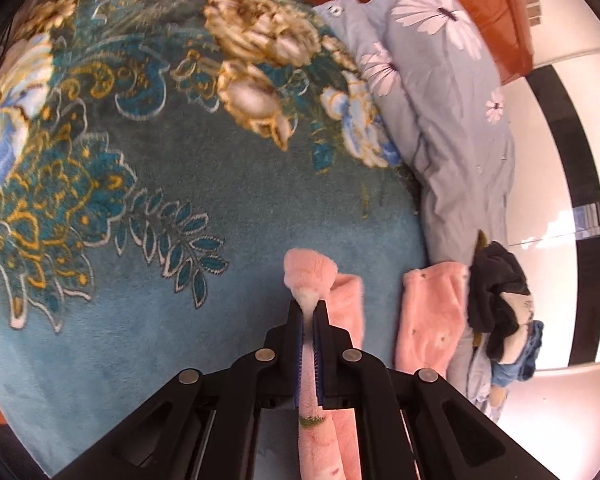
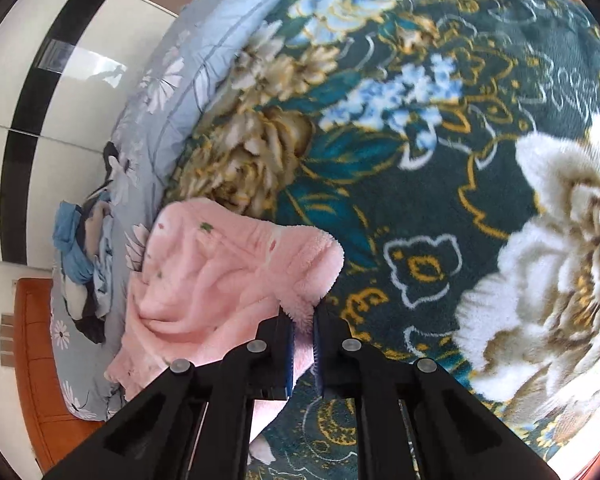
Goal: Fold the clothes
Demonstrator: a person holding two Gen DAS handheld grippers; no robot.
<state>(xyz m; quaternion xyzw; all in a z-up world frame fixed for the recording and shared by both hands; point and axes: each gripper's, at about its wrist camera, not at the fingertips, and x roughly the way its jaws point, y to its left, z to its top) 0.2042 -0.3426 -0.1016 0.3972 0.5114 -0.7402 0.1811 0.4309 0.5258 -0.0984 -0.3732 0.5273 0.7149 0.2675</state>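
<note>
While both tongs pinch pink fleece garment (image 2: 204, 280) — left gripper (image 1: 308, 312), right gripper (image 2: 302, 316) — keep edges level, taut over blanket (image 1: 180, 220).

left gripper (image 1: 308, 306): jaws clamped | right gripper (image 2: 302, 314): jaws clamped

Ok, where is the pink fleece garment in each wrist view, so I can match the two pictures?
Left wrist: the pink fleece garment lies low and right of centre, with a bunched edge pinched in the left gripper jaws.
Right wrist: it spreads across the lower left, its near edge between the right gripper jaws.
Shared landmark: the teal floral blanket under it.
</note>
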